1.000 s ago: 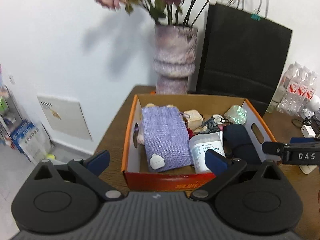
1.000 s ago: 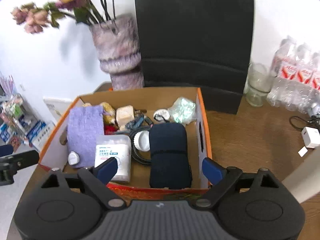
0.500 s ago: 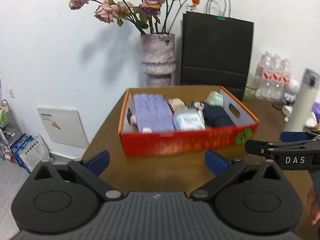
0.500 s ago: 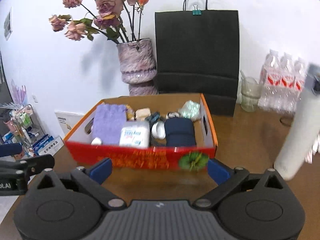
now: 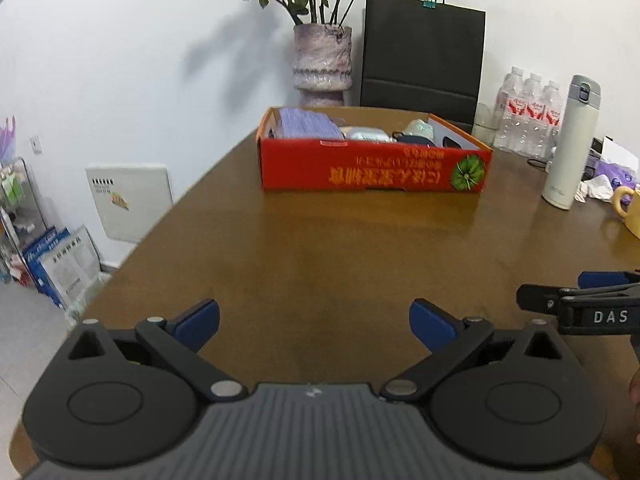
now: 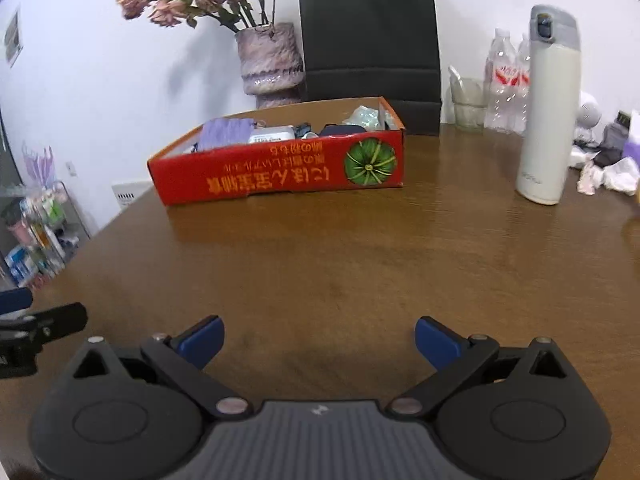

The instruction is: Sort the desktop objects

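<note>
Left wrist view alone shows a yellow mug [image 5: 629, 211].

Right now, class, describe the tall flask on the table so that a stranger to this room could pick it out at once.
Start at the red cardboard box on the brown table. To the box's right, nearer than the water bottles by the wall, stands the flask. It is a slim, upright cream cylinder with a grey flip cap, taller than everything around it.

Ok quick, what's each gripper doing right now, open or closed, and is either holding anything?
Left gripper: open, holding nothing, above the bare table.
Right gripper: open, holding nothing.
</note>
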Motion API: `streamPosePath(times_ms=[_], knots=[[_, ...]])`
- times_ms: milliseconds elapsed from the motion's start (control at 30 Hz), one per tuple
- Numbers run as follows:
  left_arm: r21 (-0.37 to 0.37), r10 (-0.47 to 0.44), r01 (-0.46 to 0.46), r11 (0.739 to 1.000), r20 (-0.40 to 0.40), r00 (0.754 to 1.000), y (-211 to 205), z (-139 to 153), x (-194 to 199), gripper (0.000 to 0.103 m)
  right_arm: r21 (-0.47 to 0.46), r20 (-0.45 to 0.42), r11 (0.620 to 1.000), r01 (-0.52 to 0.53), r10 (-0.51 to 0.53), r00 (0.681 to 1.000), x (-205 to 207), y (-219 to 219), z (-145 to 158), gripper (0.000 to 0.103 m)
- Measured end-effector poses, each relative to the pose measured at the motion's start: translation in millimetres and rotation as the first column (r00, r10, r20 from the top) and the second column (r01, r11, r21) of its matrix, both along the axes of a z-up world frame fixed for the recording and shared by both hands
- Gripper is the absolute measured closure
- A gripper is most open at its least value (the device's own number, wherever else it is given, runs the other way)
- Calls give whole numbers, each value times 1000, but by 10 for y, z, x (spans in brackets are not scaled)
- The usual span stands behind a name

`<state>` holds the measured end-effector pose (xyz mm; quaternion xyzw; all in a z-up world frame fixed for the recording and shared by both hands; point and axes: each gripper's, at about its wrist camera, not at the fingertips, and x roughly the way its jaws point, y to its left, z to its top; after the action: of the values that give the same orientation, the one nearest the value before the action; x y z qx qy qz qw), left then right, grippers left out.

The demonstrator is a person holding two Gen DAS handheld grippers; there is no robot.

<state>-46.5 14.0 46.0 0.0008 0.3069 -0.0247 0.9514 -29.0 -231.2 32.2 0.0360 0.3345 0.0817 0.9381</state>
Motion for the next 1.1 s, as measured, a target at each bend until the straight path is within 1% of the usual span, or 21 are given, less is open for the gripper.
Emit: streamPosePath(times_ms=[67, 133, 167, 267, 367, 500, 633, 733, 900, 1100], knots=[[15, 9, -9, 1000, 11, 1000, 9, -30, -64, 0, -28, 29, 1000, -4, 5, 1000, -142, -13, -4, 1], [46, 32, -33, 998, 17, 999, -22, -52, -93, 0, -44, 57, 999, -4, 6, 998, -248, -40, 5, 0], [54, 26, -27, 998, 22, 999, -35, -62, -95, 0, -48, 73, 999, -1, 4, 997, -301, -51, 1, 0], [49, 20, -20, 999, 15, 1000, -43, -99, -27, 0, -56, 94, 998, -10, 15, 995, -351, -40, -18, 0], [44, 13, -12, 999, -3, 1000, -51, -153, 71, 0, -81, 77, 997, -9, 15, 997, -266, 36, -43, 0], [53, 14, -12, 999, -30, 999, -75, -251, 220, 0, -83, 49, 996, -28, 32, 998, -152, 153, -120, 0], [46, 18, -15, 999, -56, 998, -102, -333, 337, 0, -102, -6, 995, -18, 18, 1000, 47, 227, -223, 0], [55, 12, -9, 998, -72, 997, -131, -386, 389, 0, -112, -7, 994, -15, 14, 1000, 117, 252, -243, 0], [32, 14, -12, 999, -72, 997, -152, -414, 451, 0, -108, -5, 994, -16, 16, 1000, 182, 295, -256, 0], [24, 15, -13, 1000, -75, 997, -156, -419, 498, 0, -108, -5, 994, -6, 5, 1000, 217, 322, -257, 0]])
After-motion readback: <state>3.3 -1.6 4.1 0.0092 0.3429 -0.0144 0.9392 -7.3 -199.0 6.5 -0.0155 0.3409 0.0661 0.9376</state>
